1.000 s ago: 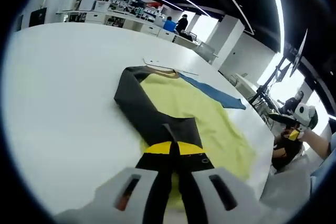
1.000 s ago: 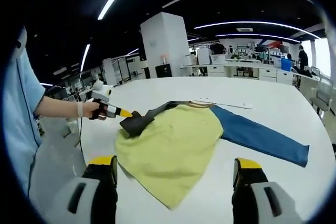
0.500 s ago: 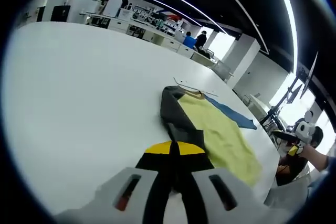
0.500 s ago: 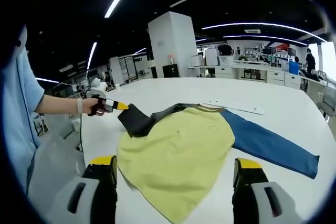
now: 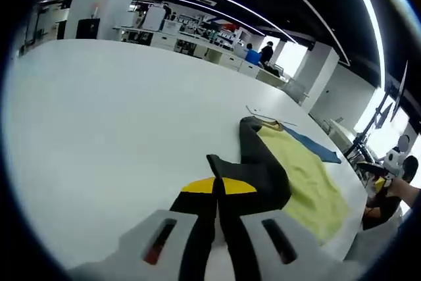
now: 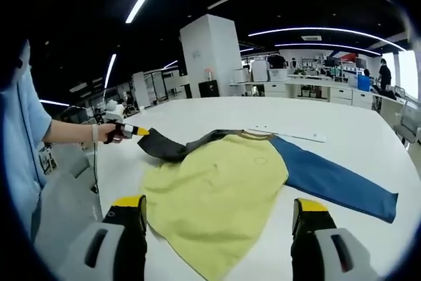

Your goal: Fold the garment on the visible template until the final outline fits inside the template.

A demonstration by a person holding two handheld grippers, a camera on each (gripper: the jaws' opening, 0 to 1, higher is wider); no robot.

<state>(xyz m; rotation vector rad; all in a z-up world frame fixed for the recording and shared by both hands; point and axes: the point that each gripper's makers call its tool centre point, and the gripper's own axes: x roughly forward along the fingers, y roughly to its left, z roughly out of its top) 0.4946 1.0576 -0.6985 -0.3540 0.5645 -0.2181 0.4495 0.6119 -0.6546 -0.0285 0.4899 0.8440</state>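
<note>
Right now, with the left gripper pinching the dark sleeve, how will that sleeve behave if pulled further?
The dark sleeve sags between the left gripper and the yellow body, so probably floppy and light. It will likely drag the yellow body along the table.

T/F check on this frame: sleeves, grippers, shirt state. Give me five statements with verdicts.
1. The left gripper is shut on the dark sleeve. True.
2. The right gripper holds the blue sleeve. False: its jaws stand open and apart from the cloth.
3. The blue sleeve lies stretched out flat on the table. True.
4. The shirt has a red body. False: it is yellow.
5. The dark sleeve is pulled away from the shirt body. True.
</note>
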